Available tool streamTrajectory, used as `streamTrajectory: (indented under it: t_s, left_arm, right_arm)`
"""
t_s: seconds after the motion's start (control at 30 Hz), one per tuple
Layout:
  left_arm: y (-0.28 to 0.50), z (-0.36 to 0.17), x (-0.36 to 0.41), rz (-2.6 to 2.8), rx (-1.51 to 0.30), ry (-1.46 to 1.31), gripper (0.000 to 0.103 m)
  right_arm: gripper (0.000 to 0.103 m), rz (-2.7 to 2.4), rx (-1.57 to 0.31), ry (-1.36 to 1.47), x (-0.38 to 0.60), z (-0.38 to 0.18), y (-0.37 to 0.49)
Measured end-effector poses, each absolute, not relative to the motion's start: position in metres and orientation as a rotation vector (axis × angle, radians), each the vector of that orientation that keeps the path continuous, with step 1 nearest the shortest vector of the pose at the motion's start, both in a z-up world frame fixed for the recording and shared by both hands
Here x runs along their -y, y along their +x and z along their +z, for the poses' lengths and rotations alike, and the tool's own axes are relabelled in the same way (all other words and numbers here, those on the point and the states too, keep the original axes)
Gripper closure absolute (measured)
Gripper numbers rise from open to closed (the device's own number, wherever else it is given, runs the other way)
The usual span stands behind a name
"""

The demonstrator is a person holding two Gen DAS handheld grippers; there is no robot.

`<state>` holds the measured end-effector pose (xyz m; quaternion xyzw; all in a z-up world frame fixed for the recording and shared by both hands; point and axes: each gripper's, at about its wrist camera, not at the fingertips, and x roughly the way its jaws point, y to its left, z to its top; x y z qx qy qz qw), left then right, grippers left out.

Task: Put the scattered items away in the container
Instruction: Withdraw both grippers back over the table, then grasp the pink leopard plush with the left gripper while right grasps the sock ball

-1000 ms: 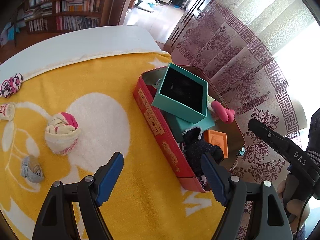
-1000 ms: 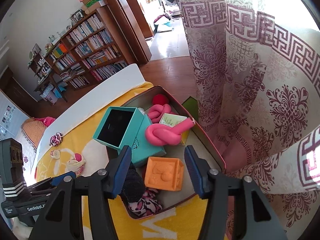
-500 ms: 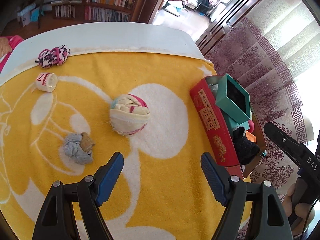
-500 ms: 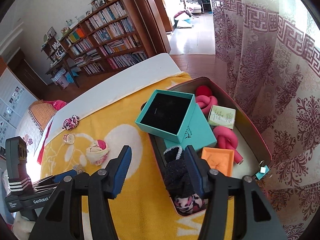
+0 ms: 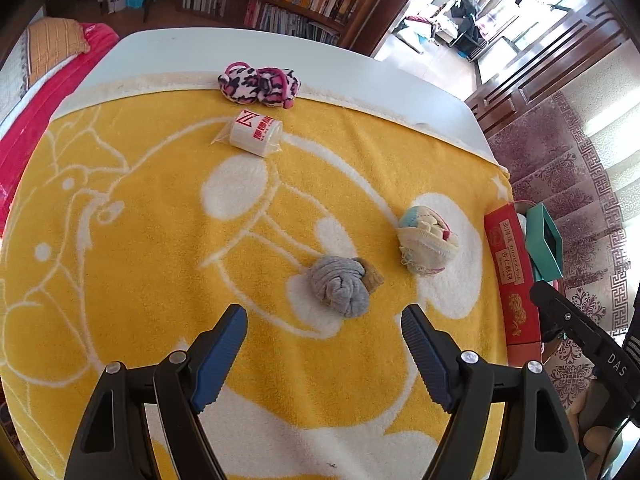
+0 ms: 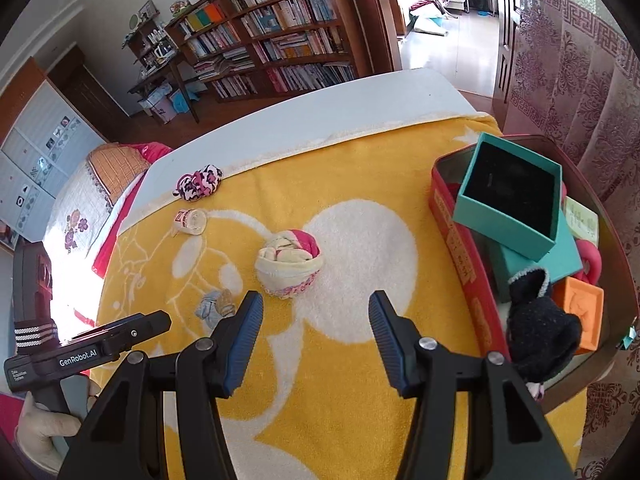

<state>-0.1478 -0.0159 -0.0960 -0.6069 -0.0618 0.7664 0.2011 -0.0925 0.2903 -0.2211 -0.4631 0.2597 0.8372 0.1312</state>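
Over the yellow blanket we had both tongs empty and spread: the left tongs stood wide apart just short of the grey sock ball, and the right tongs were parted less widely, nothing between them, hanging near the cream-and-pink sock ball. The red tin, our container, sat at the blanket's right edge, already carrying the teal box, the black sock, the orange block and some pink pieces behind.

Four things were not yet in: the two sock balls near us, the small white roll and the leopard-print bundle at the far hem, on the white counter edge. To do this pick well, we judged the left tongs should drop straight over the grey ball so it sat centred between the pads, then close on its bulk rather than on the loose tan cuff, which could slip out. The soft blanket might snag, so a clean lift before travelling looked wise.

Against a second earlier, the change was plain: then both cameras looked almost straight into the tin, with the socks off at the left margin. We had swung away from it, across the blanket, and the tin now sat at the right rim. Neither pair of tongs had changed its spread.
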Motion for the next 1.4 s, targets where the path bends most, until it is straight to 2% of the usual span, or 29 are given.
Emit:
streamTrajectory:
  t_s: [0.27, 0.67, 0.8, 0.87, 0.93, 1.4]
  left_arm:
    - [-0.179, -0.104, 0.051, 2.161, 0.177, -1.707, 0.022]
    - [-0.25, -0.104, 0.047, 2.185, 0.124, -1.661, 0.022]
    - [-0.274, -0.106, 0.037, 2.225, 0.081, -1.63, 0.021]
    - [-0.285, -0.107, 0.031, 2.257, 0.033, -1.609, 0.014]
    - [-0.295, -0.107, 0.025, 2.284, -0.011, -1.578, 0.014]
    - [-0.36, -0.133, -0.006, 2.271, -0.068, -1.586, 0.014]
  right_arm:
    - [0.044, 2.42, -0.737, -1.39, -0.266, -0.231, -0.12]
    - [0.044, 2.339, -0.768, -1.39, -0.269, -0.244, -0.133]
    - [0.034, 2.32, -0.783, -1.367, -0.275, -0.247, -0.137]
    - [0.032, 2.317, -0.793, -1.356, -0.278, -0.248, -0.14]
    - [0.029, 2.31, -0.806, -1.352, -0.281, -0.25, -0.142]
    - [0.024, 2.266, -0.818, -1.375, -0.291, -0.266, -0.161]
